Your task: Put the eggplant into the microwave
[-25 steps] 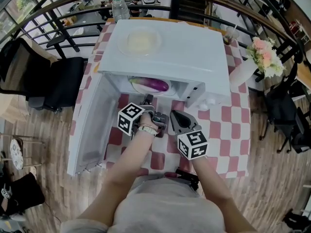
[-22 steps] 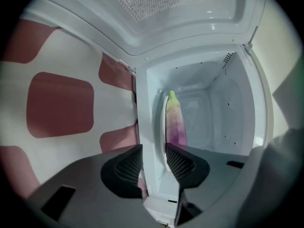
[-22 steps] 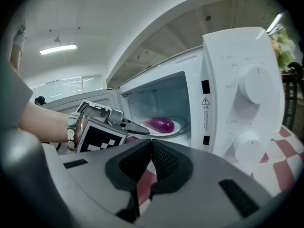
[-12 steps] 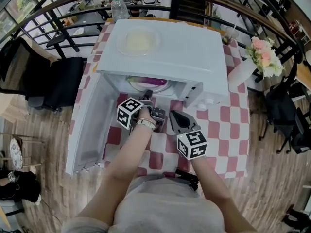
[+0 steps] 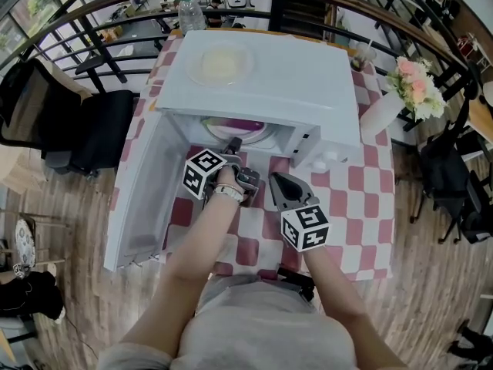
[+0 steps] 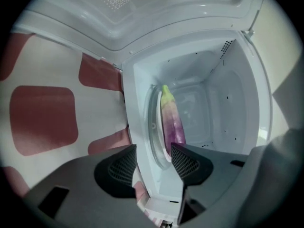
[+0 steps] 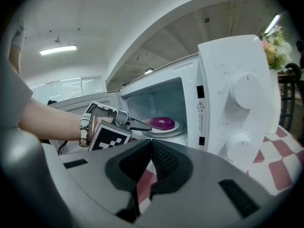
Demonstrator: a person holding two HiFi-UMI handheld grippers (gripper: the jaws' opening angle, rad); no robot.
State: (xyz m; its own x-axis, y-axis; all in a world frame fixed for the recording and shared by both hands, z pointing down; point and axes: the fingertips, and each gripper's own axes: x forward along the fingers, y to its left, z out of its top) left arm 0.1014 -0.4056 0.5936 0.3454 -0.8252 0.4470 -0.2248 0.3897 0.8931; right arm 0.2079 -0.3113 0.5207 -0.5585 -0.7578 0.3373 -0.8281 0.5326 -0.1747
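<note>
The purple eggplant (image 6: 172, 120) lies on the glass turntable (image 6: 153, 127) inside the white microwave (image 5: 269, 83), green end pointing away. My left gripper (image 6: 154, 159) is at the microwave's mouth with its jaws open. They have just been opening, and nothing is between them; the eggplant lies just beyond the tips. From above, only a purple sliver of the eggplant (image 5: 235, 126) shows behind the left gripper (image 5: 231, 146). My right gripper (image 7: 151, 148) is shut and empty, in front of the microwave's control panel (image 7: 237, 99), with the eggplant (image 7: 162, 123) in its sight. In the head view the right gripper (image 5: 279, 182) hovers over the tablecloth.
The microwave door (image 5: 142, 199) hangs open to the left. A glass plate (image 5: 221, 64) sits on top of the microwave. A white vase of flowers (image 5: 412, 91) stands at the right on the red-checked tablecloth (image 5: 362, 199). A black chair (image 5: 92, 129) is left of the table.
The left gripper has edged a little nearer the microwave mouth, and less of the eggplant shows under the microwave's top. The right gripper has kept still.
</note>
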